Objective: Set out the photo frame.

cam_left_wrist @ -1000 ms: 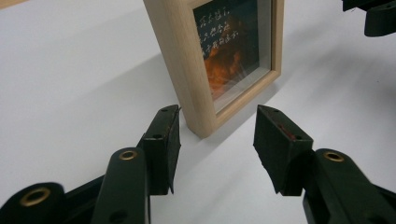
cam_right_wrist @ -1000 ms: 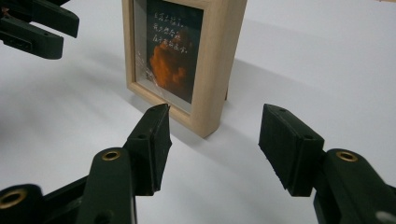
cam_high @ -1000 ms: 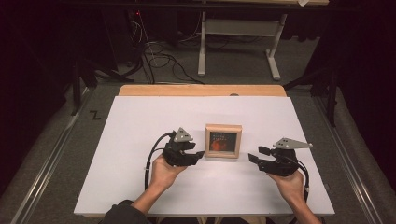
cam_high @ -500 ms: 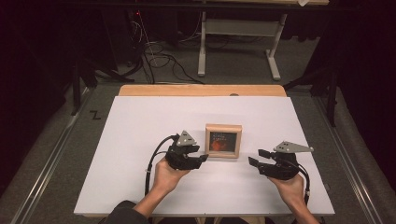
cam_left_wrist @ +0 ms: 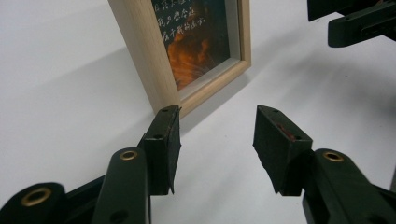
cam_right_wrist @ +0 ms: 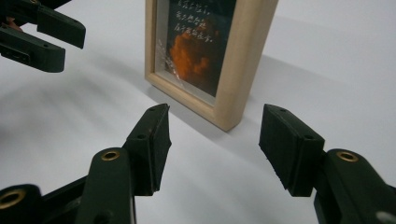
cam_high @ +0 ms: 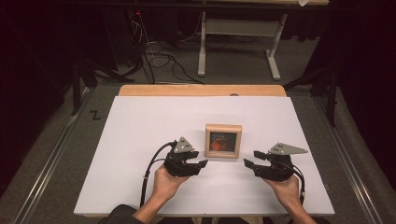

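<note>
White table top (cam_high: 140, 140), wooden strip (cam_high: 201, 90), grey stand (cam_high: 238, 44), perhaps cables (cam_high: 159, 51) behind

Light fell brightly on the white table (cam_high: 140, 140), while the floor and room around it stayed dim and nearly black at the edges. The high view was soft and grainy. In the 2 gripper views, the wooden frame (cam_left_wrist: 154, 70) cast a soft shadow, its glass showed faint glare, and the near black parts were blurred.

Upright wooden picture frame (cam_high: 223, 140), mid-table
</note>
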Demonstrator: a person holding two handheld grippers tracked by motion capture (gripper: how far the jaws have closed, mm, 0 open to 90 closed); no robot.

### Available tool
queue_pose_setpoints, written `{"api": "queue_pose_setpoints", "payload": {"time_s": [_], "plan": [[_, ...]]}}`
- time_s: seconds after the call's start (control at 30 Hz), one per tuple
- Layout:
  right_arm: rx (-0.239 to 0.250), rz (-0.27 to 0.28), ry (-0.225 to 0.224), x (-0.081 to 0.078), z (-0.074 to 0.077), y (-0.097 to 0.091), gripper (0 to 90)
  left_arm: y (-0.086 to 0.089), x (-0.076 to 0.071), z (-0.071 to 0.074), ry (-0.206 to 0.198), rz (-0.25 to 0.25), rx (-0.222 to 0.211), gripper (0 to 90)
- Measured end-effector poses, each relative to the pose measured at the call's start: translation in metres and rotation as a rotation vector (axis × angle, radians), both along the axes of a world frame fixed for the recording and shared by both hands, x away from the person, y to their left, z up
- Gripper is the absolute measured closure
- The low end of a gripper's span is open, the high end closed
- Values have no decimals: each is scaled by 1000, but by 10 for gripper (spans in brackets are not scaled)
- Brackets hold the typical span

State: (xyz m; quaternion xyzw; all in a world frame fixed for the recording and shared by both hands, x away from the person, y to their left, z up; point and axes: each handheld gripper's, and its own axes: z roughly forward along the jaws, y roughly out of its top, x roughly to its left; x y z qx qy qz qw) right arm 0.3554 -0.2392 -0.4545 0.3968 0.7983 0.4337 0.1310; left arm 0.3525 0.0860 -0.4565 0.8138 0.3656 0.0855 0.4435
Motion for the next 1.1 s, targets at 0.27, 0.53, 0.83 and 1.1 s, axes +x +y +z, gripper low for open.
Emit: {"api": "queue_pose_setpoints", "payload": {"time_s": [0.27,0.53,0.83,1.1], "plan": [[1,38,12,-5,-4,9,432,4,-12,-2,2,9,-6,492],[2,51,12,-10,-3,11,431,1,-20,-4,-3,-8,-17,483],[-3,70,25,-17,-4,14,429,-1,-25,-9,6,-22,-12,476],[3,73,26,-20,-8,14,429,-2,-24,-14,3,-16,2,466]]}}
